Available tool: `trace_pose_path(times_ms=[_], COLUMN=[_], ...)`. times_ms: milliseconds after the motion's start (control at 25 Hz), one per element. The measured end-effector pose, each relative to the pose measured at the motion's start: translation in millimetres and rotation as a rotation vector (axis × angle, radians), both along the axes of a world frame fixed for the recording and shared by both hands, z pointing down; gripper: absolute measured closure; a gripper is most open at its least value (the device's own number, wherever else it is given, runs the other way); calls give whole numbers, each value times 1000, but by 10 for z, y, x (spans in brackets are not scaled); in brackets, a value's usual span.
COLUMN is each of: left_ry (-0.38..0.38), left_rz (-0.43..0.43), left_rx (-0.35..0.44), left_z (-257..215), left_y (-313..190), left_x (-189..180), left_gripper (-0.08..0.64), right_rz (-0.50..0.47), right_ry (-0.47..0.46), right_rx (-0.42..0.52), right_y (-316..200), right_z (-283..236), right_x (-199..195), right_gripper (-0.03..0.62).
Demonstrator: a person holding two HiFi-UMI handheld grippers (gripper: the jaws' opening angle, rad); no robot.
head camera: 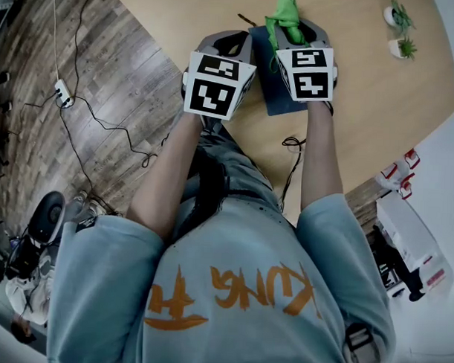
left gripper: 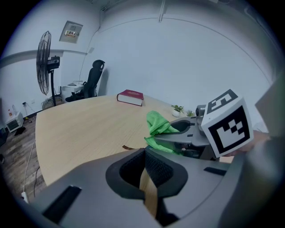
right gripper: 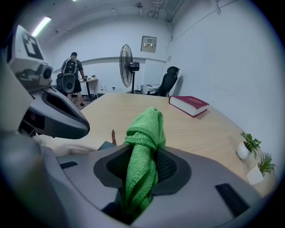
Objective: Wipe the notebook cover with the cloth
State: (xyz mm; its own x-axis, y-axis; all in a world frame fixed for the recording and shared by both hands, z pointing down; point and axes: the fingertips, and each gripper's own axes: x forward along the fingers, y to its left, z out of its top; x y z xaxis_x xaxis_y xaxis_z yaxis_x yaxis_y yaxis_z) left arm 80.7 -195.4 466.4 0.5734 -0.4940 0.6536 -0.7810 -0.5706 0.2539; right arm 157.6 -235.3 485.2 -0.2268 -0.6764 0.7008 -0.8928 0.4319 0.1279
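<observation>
Light blue T-shirt [head camera: 230, 304], short-sleeved, with orange brush-stroke print across. Above the T-shirt, rounded grey left gripper [head camera: 232, 42] and right gripper [head camera: 292, 30], each carrying a white cube [head camera: 217, 85] of black square markers.

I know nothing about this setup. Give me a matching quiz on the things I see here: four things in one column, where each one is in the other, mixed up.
1 green cloth
2 red book
3 dark notebook
4 potted plants

A lying closed, far across the table
B in white pots at the table's edge
C clamped in the right hand-held gripper
D flat on the table, nearest the person

Pairs: 1-C, 2-A, 3-D, 4-B
</observation>
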Motion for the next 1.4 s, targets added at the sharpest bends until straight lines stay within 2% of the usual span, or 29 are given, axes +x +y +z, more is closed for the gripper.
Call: trace_pose_path(times_ms=[520, 1400], left_ry=[-18, -24], left_rz=[39, 48], left_rx=[6, 27], left_z=[30, -81], left_y=[79, 321], left_x=[149, 75], left_gripper=[545, 545], right_rz=[-17, 16], right_ry=[36, 41], right_rx=[5, -22], right_y=[183, 637], right_z=[22, -23], right_x=[60, 118], right_gripper=[477, 477])
